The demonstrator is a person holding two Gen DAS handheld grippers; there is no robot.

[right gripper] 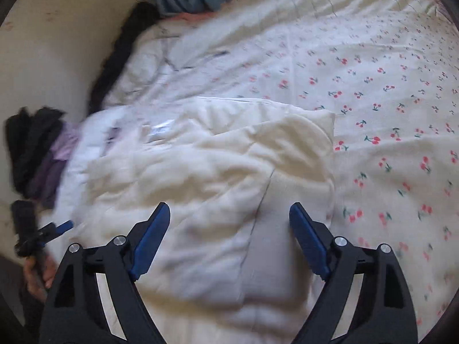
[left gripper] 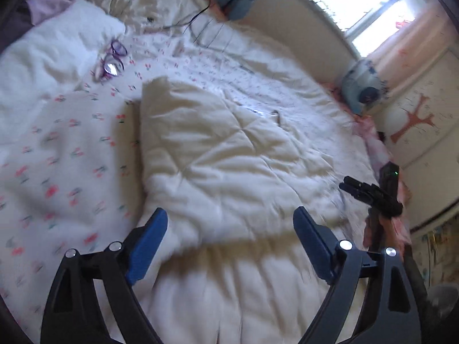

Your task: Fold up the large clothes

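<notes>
Cream quilted garment (left gripper: 229, 154) lies rumpled and partly folded on the bed, on top of a cherry-print sheet (left gripper: 57, 172). Both views are motion-blurred.

Left wrist view: left gripper (left gripper: 231, 223) has its blue-padded fingers (left gripper: 149, 243) spread wide, nothing between the pads. The garment's near fold sits directly below and ahead of the gap; the left finger stands over the garment's left edge where it meets the sheet, the right finger over cream cloth. Whether the tips touch the fabric cannot be told. A pair of purple-framed glasses (left gripper: 110, 60) rests on the sheet, well beyond the garment and to the left. A white fluffy blanket (left gripper: 51, 51) lies just beside the glasses. The other gripper shows at the right edge, above the bed's side.

Right wrist view: right gripper (right gripper: 229, 218) also has its fingers (right gripper: 308, 243) wide apart and empty. The garment (right gripper: 200, 172) fills the space under and ahead of the gap, with a dark seam line running between the fingers. The garment's right edge lies just outside the right finger; beyond it, the sheet (right gripper: 387, 100). At far left, a hand (right gripper: 36, 272) grips the left tool's handle beside the bed edge, near dark and purple clothes (right gripper: 43, 154).
</notes>
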